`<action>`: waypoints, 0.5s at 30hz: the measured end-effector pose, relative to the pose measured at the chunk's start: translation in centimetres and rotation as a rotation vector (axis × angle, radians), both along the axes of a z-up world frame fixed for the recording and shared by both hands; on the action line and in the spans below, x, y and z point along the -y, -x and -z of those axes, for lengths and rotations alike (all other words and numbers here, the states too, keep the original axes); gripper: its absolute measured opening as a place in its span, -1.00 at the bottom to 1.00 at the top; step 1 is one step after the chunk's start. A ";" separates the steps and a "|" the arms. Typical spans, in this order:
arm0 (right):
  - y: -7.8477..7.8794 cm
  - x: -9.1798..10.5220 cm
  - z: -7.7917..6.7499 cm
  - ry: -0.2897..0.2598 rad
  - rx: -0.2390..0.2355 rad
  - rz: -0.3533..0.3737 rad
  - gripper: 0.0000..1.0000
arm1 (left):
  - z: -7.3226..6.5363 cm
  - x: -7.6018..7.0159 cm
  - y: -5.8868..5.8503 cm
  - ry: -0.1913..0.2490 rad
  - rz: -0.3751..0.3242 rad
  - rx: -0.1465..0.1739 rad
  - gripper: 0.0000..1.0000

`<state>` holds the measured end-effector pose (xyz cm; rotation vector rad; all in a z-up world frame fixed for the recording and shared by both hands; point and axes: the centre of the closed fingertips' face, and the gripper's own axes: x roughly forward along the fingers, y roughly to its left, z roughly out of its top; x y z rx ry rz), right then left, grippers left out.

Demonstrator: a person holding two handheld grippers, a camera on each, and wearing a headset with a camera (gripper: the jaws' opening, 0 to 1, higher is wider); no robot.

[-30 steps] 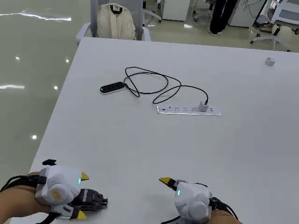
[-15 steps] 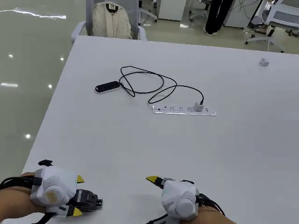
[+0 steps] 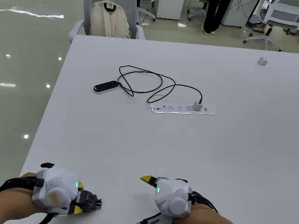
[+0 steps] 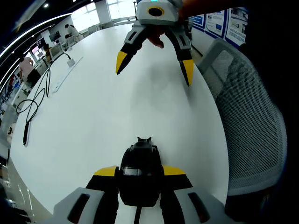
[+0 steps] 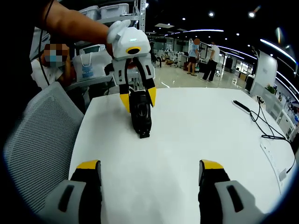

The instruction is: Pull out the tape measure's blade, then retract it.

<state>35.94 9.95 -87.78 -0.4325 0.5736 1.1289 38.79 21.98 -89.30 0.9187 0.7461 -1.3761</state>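
Left hand-held gripper (image 4: 139, 171) is pinching the black tape measure (image 5: 140, 113) by its case, the yellow-tipped jaws pressed against its two flat sides. It sits over the near-left corner of the desk (image 3: 140, 140), close to the near edge. Whether the case rests on the surface or hangs just above it I cannot tell. A small end tab (image 4: 144, 139) pokes out of the front of the case and points across at the right hand-held gripper (image 5: 149, 164). That one is spread wide with nothing between its jaws, facing the case along the same near edge and near it.

The case looks hard, smooth and fairly compact, so a firm squeeze on the flat sides should hold it, though it may twist once the blade is tugged. The blade is probably thin, springy steel that kinks if bent sideways and snaps back fast. The sensible place for the right hand-held gripper to take hold is the end tab, pulling straight along the blade's line.

Bare desk runs along the near edge toward the right, giving open room for the pull. A power strip (image 3: 182, 109) and a looped black cable (image 3: 140, 81) lie well apart toward the middle. A mesh chair (image 4: 247, 130) stands just off the near edge.
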 end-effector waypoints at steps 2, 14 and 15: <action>-0.1 -0.4 -0.1 -0.007 0.002 -0.005 0.75 | 0.0 -0.1 0.0 0.002 -0.007 -0.005 -0.39; -0.6 -2.6 0.0 -0.018 0.007 -0.044 0.58 | 0.0 0.0 0.0 0.004 -0.005 -0.012 -0.40; -0.6 -2.8 0.0 -0.016 0.009 -0.050 0.57 | 0.0 0.0 0.0 0.004 -0.005 -0.013 -0.40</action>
